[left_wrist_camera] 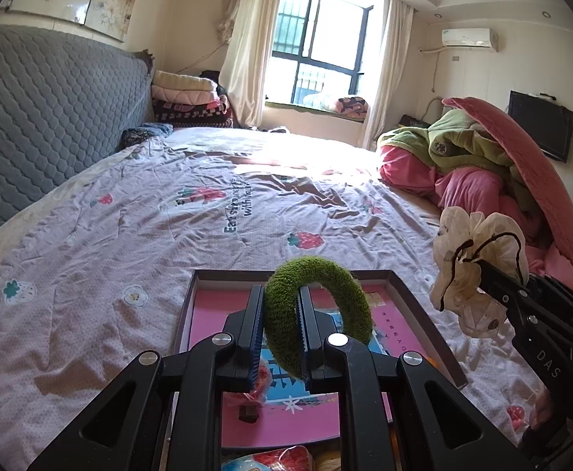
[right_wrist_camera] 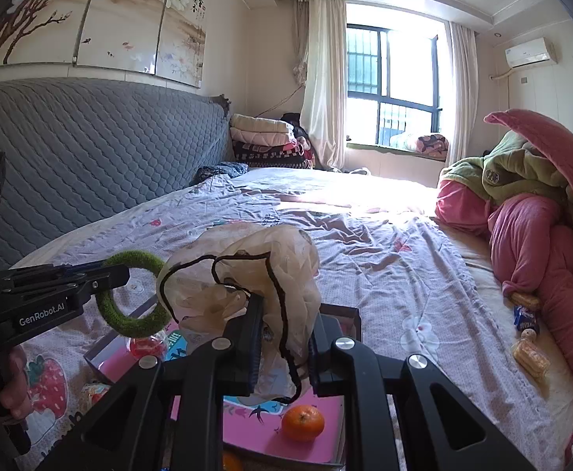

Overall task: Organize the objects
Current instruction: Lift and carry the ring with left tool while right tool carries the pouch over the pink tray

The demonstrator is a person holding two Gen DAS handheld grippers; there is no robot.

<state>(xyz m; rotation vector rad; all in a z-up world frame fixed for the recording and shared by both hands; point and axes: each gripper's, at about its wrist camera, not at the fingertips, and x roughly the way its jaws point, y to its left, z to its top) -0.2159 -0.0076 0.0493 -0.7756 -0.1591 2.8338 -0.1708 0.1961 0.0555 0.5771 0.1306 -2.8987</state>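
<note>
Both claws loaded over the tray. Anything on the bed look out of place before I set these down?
Yes: snack packets lie loose on the sheet against the pink quilt pile, far from the tray. An orange sits loose on the tray's pink base, free to roll.

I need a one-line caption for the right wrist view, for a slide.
Right claw holds a cream scrunchie above the pink tray; left claw holds a green scrunchie.

Daylight is pouring through the window [left_wrist_camera: 317,47], blowing out the far bedspread [left_wrist_camera: 286,149] into white glare, while fisheye distortion is bending both views and black vignetting is darkening their corners.
</note>
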